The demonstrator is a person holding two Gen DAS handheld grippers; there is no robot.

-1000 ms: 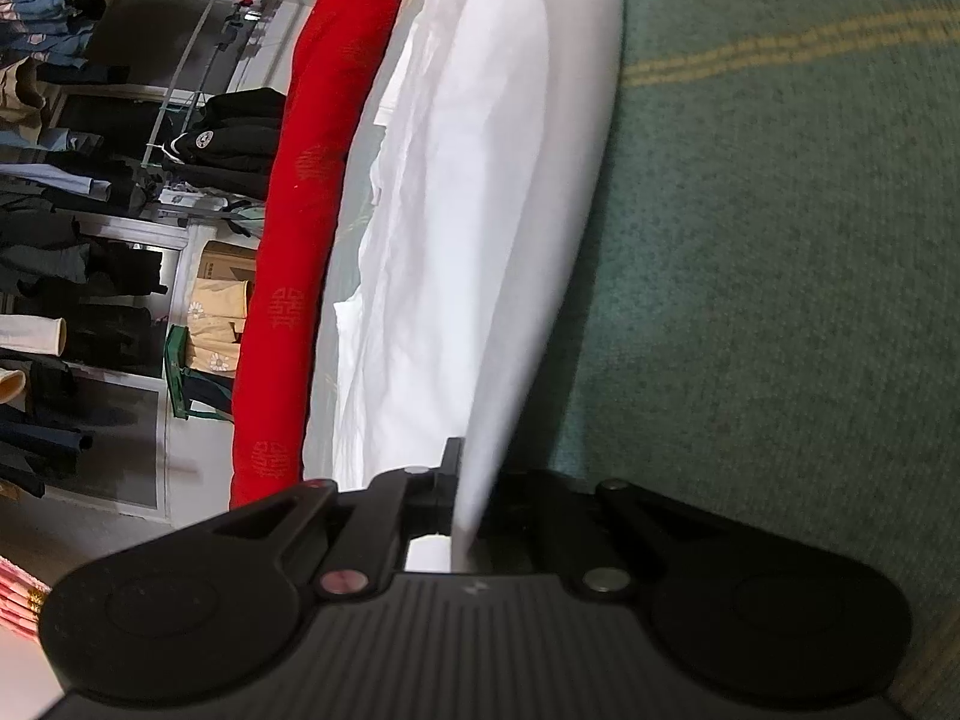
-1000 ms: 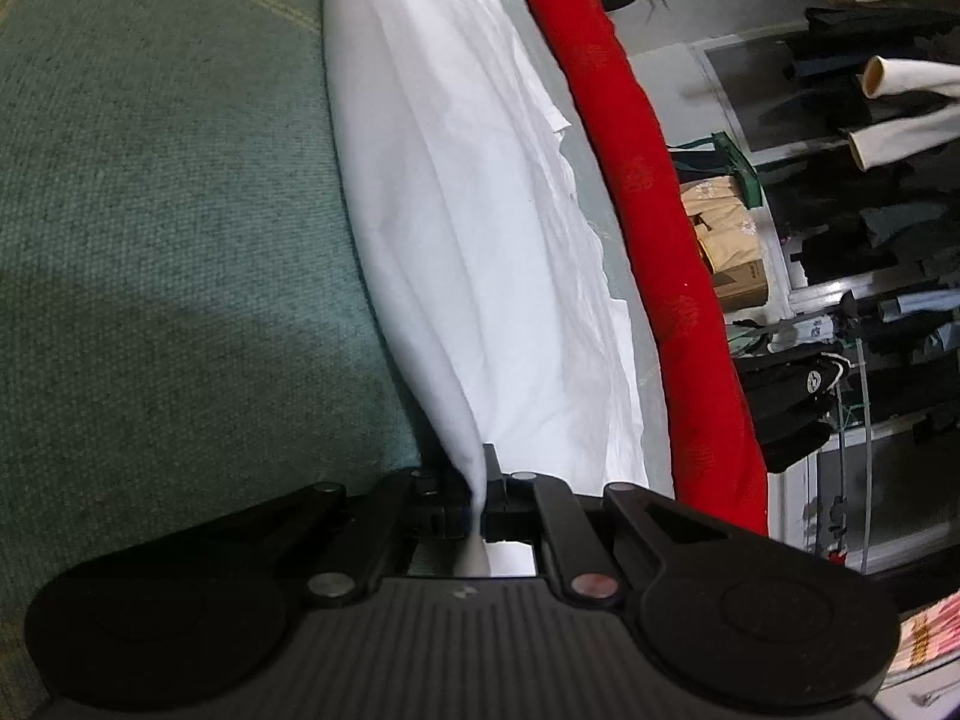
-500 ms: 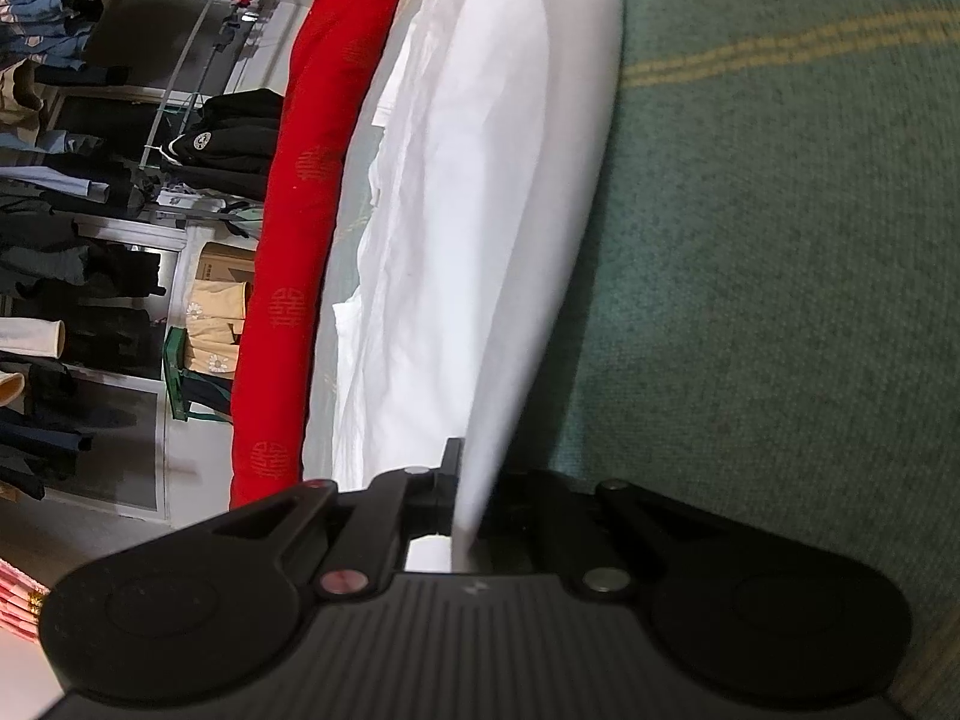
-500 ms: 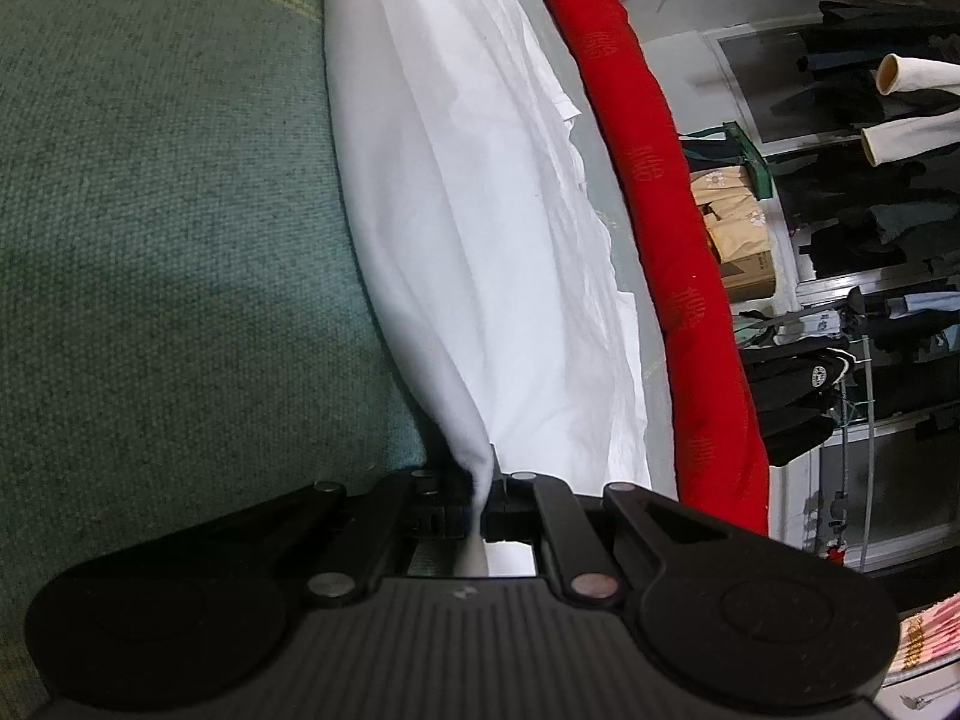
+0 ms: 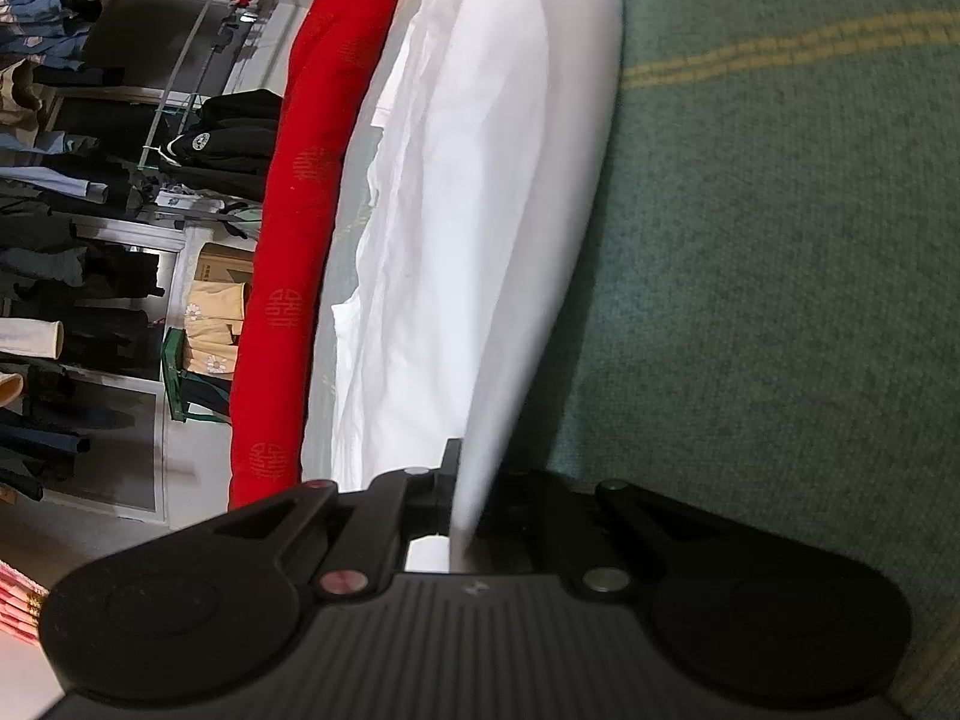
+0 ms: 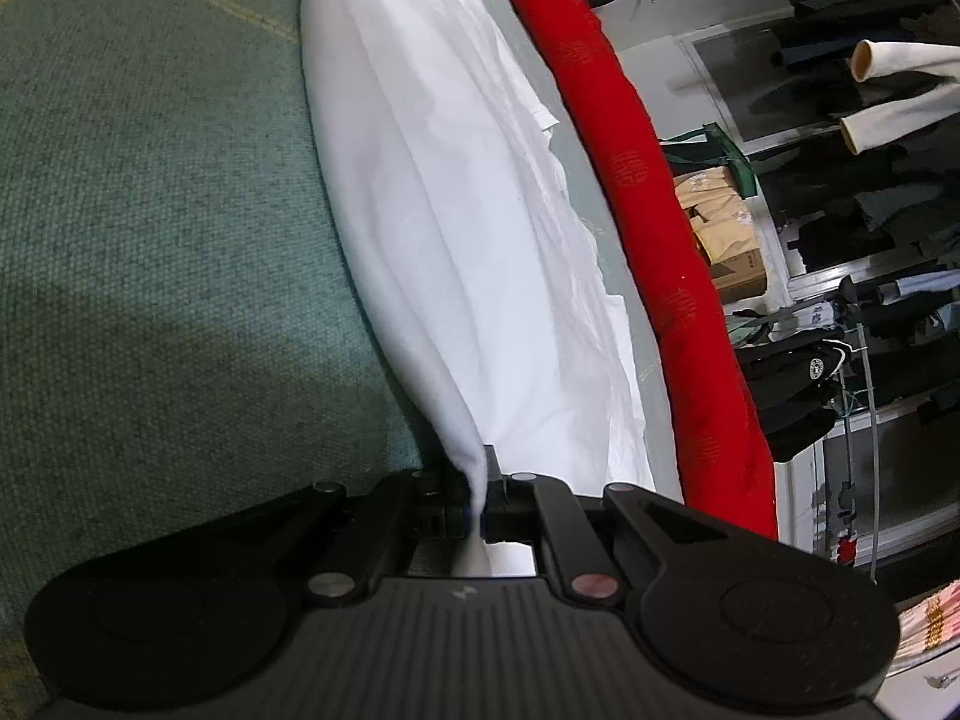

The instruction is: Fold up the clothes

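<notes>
A white garment [image 5: 480, 210] lies stretched in a long band over a green woven cover [image 5: 780, 300]. My left gripper [image 5: 459, 480] is shut on one end of it, the cloth pinched between the black jaws. In the right wrist view the same white garment [image 6: 468, 228] runs away from my right gripper [image 6: 480, 480], which is shut on the other end. Both views are rolled on their side. The fingertips are mostly hidden by the cloth.
A long red bolster [image 5: 288, 276] lies along the far side of the garment, also seen as a red bolster [image 6: 660, 240] in the right view. Beyond it are racks of dark hanging clothes [image 6: 870, 210], a cardboard box [image 6: 726, 240] and a green stool [image 5: 180, 384].
In the right wrist view the garment and bolster have shifted slightly across the picture. The left wrist view is unchanged.
</notes>
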